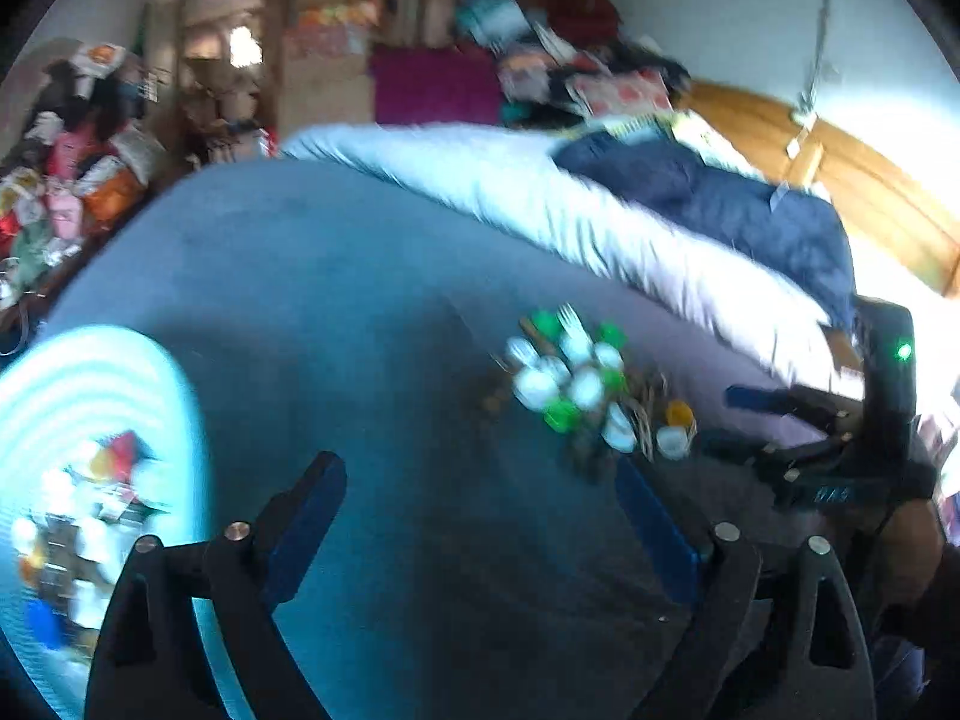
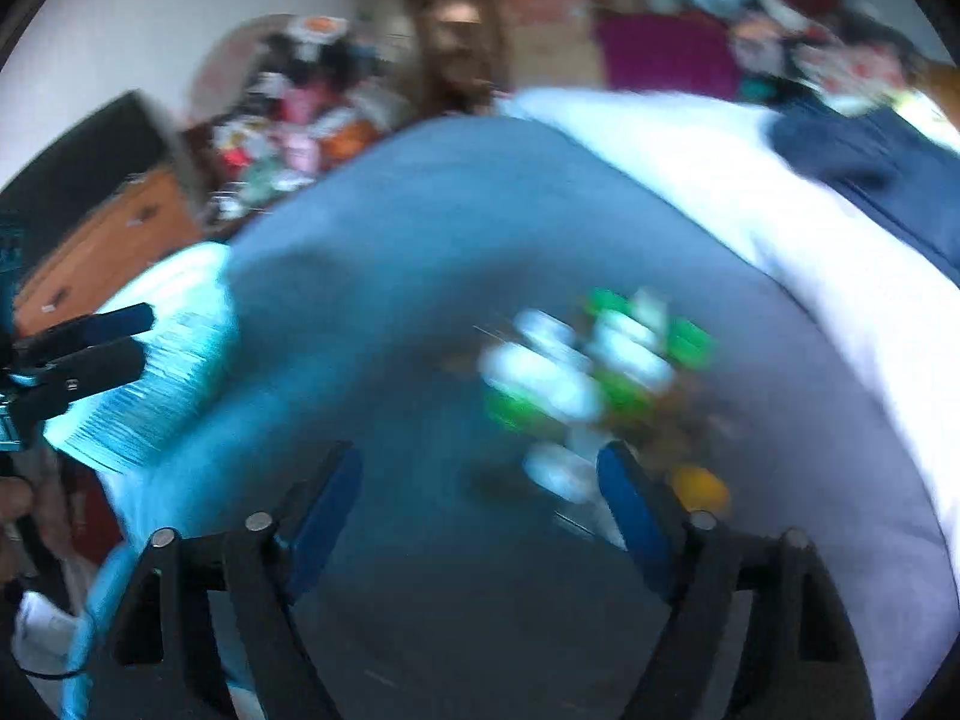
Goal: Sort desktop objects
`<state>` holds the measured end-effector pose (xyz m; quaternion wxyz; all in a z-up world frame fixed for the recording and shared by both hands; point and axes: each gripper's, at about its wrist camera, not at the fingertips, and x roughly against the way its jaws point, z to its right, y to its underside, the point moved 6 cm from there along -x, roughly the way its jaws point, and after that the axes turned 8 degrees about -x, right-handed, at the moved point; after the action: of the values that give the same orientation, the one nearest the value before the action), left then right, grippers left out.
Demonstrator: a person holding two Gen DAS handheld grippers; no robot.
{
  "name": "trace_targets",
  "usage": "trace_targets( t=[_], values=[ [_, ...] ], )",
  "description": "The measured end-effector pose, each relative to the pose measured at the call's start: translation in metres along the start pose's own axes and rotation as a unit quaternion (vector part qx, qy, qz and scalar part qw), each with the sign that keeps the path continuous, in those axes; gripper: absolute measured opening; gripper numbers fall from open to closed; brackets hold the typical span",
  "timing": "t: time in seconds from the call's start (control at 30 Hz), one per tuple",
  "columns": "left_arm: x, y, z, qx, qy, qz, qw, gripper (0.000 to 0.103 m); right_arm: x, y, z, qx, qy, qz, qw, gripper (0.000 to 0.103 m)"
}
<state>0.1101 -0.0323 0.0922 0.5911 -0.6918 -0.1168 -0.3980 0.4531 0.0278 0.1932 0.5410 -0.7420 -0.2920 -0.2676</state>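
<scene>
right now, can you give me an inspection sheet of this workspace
surface: blue-grey cloth, bare in the middle.
job's things: pile of white and green caps with an orange cap at its edge; light blue ribbed basket already holding mixed small items.
clutter: dark blue bedding on the white duvet.
grippers: left gripper open, empty; right gripper open, empty.
cables: a thin cord hangs on the wall.
surroundings: packed shelves, wooden headboard.
</scene>
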Motion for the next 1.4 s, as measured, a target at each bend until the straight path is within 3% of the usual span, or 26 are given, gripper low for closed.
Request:
trace_targets(
  t=[0.13,0.27,0.33,0.4,0.47,0.53,1.4],
  values=[
    [-0.062,0.028,0.011,-0.005,-0.018,-0.046,0.9988,0.094,-0.01,0.02,0.06,-0.023,0.049,-0.009,0.998,0.09],
    [-0.111,0.049,-0.012,0.026,-0.059,-0.085,0.9943,0.094,-0.027,0.027,0.092,-0.019,0.069,-0.017,0.997,0.092],
    [-0.119,0.053,-0.024,0.042,-0.083,-0.083,0.9922,0.094,-0.035,0.027,0.102,-0.02,0.075,-0.016,0.997,0.093],
    [-0.123,0.05,-0.031,0.051,-0.11,-0.082,0.9892,0.095,-0.039,0.029,0.106,-0.012,0.08,-0.015,0.997,0.103],
    [-0.135,0.051,-0.028,0.036,-0.132,-0.114,0.9841,0.103,-0.049,0.037,0.113,-0.017,0.074,-0.028,0.997,0.103],
    [-0.143,0.052,-0.021,0.01,-0.15,-0.128,0.9803,0.103,-0.05,0.038,0.112,-0.011,0.084,-0.026,0.996,0.103],
    [-0.145,0.05,-0.025,0.015,-0.139,-0.137,0.9807,0.103,-0.052,0.038,0.11,-0.002,0.097,-0.028,0.995,0.103]
  ],
)
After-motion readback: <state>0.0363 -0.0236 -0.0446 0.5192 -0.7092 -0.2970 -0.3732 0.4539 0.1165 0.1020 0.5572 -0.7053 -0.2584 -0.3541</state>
